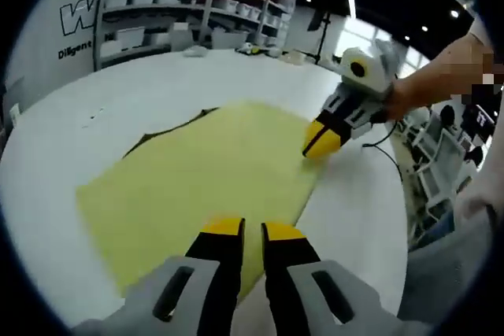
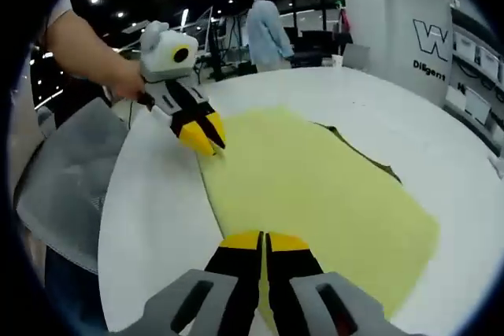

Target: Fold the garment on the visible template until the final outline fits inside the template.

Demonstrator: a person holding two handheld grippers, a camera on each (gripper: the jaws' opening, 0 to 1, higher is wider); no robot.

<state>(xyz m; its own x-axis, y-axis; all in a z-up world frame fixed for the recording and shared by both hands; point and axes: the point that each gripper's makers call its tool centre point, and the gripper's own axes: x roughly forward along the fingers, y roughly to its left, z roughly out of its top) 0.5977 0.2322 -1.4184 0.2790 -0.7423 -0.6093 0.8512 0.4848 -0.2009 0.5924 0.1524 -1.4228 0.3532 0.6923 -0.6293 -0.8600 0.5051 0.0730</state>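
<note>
Both grippers sit at one long edge of a yellow garment (image 1: 205, 171) lying flat on a white surface (image 1: 157, 84). Left gripper (image 1: 252, 230), jaws nearly together with a slim gap, meets that edge at one end; whether it has pinched cloth is unclear. Right gripper (image 2: 264, 238), jaws pressed almost closed, meets the same edge at the other end, grip equally uncertain. A dark template (image 1: 169, 127) peeks out beyond the garment's far edge. Likely risk: if only one gripper truly holds fabric, lifting would drag the garment askew, leaving the fold crooked and spilling past the template.
</note>
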